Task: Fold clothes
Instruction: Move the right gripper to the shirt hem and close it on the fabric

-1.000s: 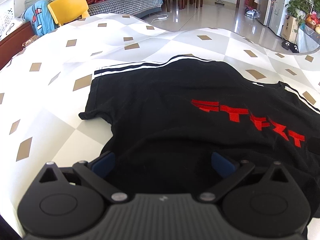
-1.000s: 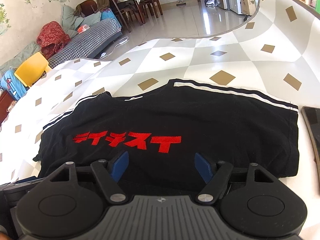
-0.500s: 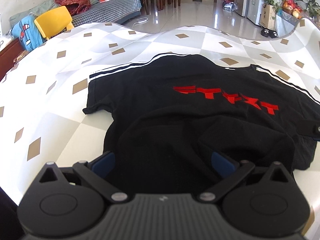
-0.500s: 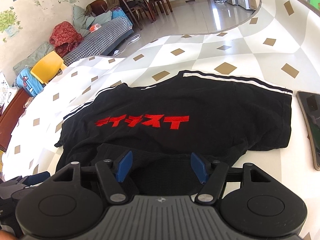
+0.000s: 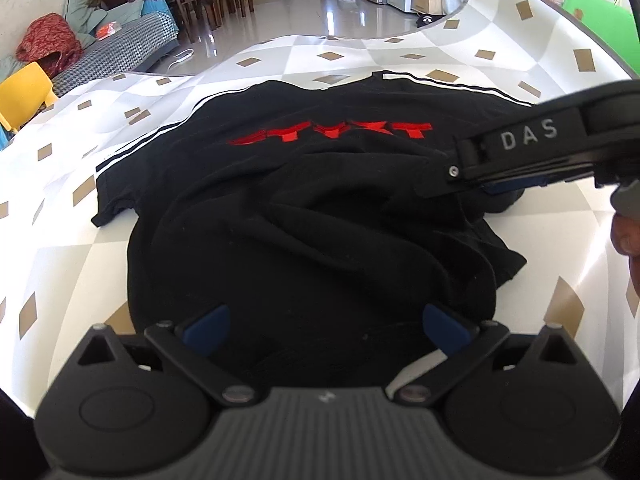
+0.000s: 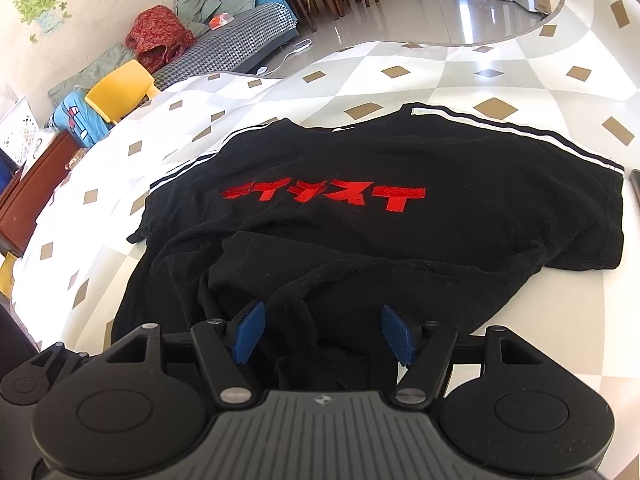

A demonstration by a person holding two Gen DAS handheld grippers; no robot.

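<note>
One black T-shirt on table

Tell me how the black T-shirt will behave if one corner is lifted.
The black T-shirt looks floppy: its near hem is already bunched into soft folds, so a lifted corner would probably drape and trail. It seems light and thin. It may slide on the smooth tablecloth.

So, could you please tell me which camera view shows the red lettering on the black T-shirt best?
The right wrist view: the red lettering on the black T-shirt faces the camera, large and unobstructed. The left wrist view shows it smaller and foreshortened, beyond bunched fabric.
</note>
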